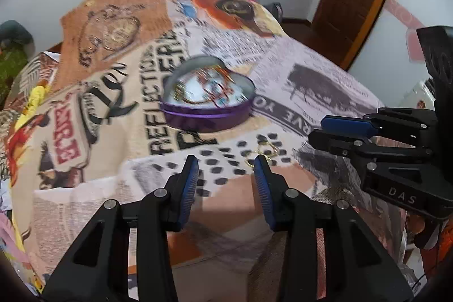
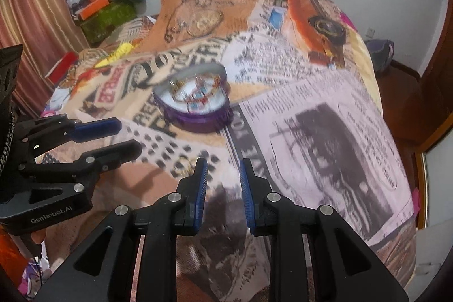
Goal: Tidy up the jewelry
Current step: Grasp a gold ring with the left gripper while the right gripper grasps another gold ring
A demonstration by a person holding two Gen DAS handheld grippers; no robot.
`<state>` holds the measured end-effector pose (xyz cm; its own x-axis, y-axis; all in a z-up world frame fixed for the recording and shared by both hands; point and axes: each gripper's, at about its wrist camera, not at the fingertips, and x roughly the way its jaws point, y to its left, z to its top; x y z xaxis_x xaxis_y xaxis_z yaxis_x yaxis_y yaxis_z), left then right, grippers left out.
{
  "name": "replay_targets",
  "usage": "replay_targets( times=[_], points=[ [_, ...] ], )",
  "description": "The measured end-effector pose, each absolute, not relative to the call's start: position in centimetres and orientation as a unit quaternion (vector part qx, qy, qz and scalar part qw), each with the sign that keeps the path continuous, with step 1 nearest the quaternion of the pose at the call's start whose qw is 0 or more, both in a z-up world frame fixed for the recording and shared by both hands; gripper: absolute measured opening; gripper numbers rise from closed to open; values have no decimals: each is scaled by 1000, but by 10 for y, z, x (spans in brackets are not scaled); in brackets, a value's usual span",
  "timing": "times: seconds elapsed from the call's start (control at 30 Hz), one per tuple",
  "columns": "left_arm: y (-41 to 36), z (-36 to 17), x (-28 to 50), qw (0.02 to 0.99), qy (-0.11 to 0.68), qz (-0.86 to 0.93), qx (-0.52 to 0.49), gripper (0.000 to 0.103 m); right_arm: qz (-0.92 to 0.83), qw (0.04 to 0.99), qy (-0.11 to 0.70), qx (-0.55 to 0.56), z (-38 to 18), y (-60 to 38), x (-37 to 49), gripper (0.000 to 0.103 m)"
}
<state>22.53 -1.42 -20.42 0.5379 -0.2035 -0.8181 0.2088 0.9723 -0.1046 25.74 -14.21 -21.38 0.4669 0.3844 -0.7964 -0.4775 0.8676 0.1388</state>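
Two empty, part-open claws, left gripper (image 1: 225, 167) and right gripper (image 2: 223, 169), hover over gold earrings (image 1: 262, 153) just ahead of the left fingertips, heart-shaped tin (image 1: 208, 101) beyond; earrings look light, thin, snaggy: pinch a hoop.

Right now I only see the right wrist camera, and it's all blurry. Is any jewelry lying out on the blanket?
Observer: Yes. The left wrist view shows a gold looped piece on the blanket, right by one fingertip of the left gripper.
Operator: Is the purple tin round?
Observer: No. From the left wrist it is heart-shaped and open, with tangled jewelry inside.
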Motion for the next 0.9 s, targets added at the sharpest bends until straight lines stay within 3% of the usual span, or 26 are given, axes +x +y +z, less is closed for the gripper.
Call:
replay_targets(
  times=[0.53,0.67,0.9],
  points=[
    [-36,-230,242,858,490,-155,11,40,259,839,477,-39,-233,-154,258,21],
    [-37,-233,245,857,490,-158,10,24,259,839,477,-38,-234,-154,259,21],
    [-32,-229,244,861,483,-160,8,24,266,838,474,-46,-236,-147,259,21]
  ],
)
